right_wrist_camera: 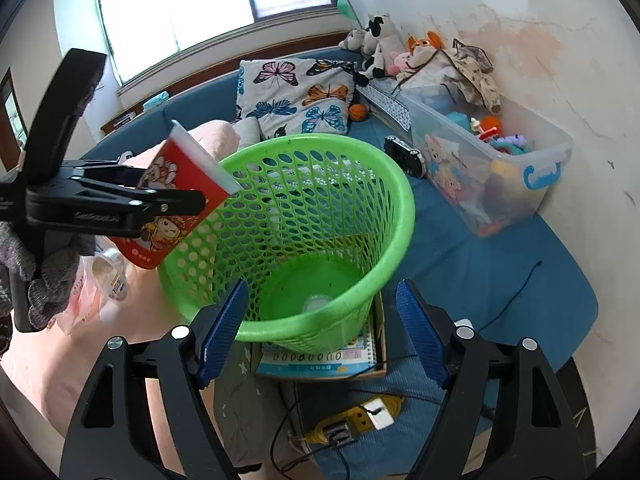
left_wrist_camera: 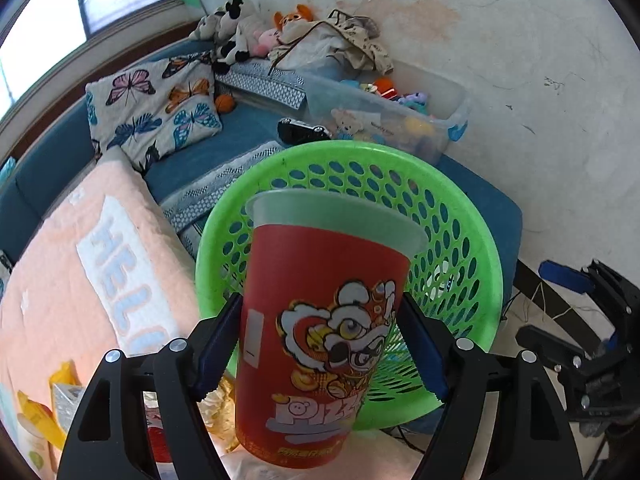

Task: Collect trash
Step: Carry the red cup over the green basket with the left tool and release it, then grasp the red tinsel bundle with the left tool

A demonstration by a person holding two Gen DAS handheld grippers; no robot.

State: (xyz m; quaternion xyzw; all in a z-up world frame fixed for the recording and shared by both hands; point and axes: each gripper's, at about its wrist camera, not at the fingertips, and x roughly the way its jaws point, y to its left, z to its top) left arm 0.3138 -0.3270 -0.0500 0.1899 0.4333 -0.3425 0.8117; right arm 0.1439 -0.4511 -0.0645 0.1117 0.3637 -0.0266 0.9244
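While the left gripper (left_wrist_camera: 320,344) pinched the red printed paper cup (left_wrist_camera: 316,332) beside the rim of the green perforated plastic basket (right_wrist_camera: 320,216), the right gripper (right_wrist_camera: 322,332) stood spread and empty; risk: early release would likely drop the cup outside.

Red cup (left_wrist_camera: 320,320) with lion-dance print and pale rim; bright green perforated basket (right_wrist_camera: 320,216); butterfly-patterned pillow (left_wrist_camera: 160,112); blue-padded black tools; peach blanket (left_wrist_camera: 80,280).
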